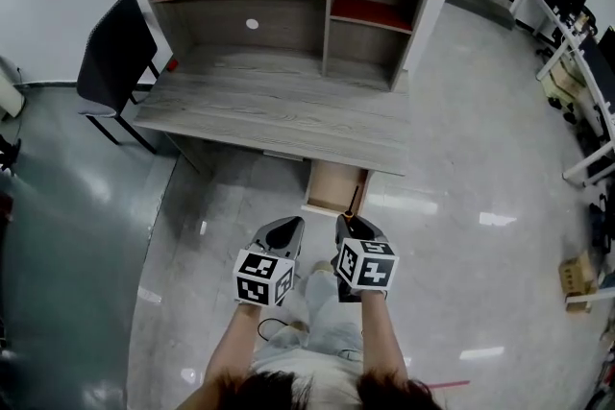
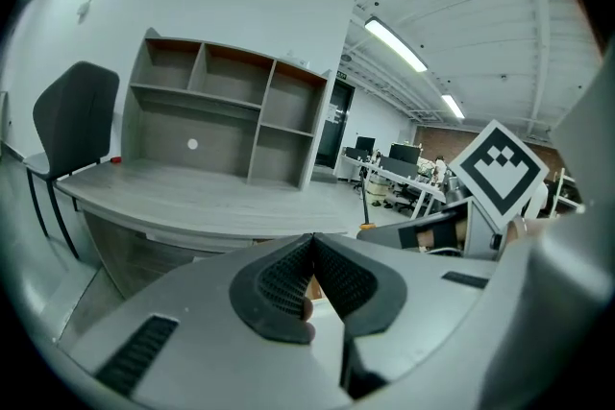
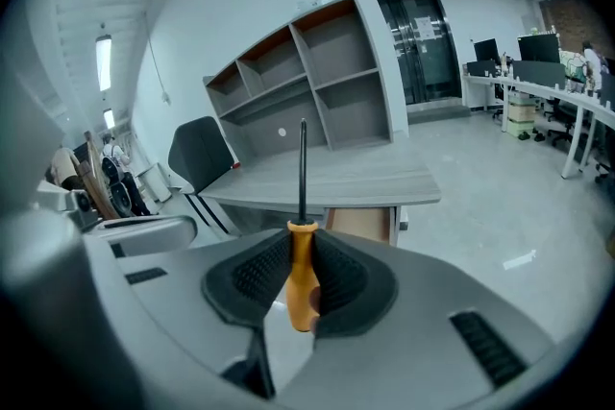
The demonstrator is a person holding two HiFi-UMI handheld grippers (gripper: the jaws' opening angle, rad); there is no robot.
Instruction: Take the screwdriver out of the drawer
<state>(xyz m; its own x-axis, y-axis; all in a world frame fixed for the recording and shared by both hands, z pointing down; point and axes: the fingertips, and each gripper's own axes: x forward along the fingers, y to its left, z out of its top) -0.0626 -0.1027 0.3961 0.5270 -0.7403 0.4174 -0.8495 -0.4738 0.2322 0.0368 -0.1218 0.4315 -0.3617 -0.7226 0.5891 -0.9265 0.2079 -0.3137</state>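
the left gripper (image 2: 312, 247) has its jaws clenched tip to tip, with nothing between them. beside it, the right gripper (image 3: 301, 250) is grasping the screwdriver (image 3: 302, 288) by its orange handle. the handle sits squarely between the ribbed pads (image 3: 252, 276), and the thin dark shaft stands straight out past the jaws. in the head view both grippers are held close together in front of the person, over the pale floor (image 1: 471, 158). the screwdriver is clear of the drawer, its shaft pointing toward it. just beyond the jaws the drawer (image 1: 330, 185) is pulled out from under the right part of the desk (image 1: 279, 115), showing its light wood inside. a shelf unit (image 1: 288, 5) stands along the back of the desk top. a black chair (image 1: 115, 53) is at the desk's left end.
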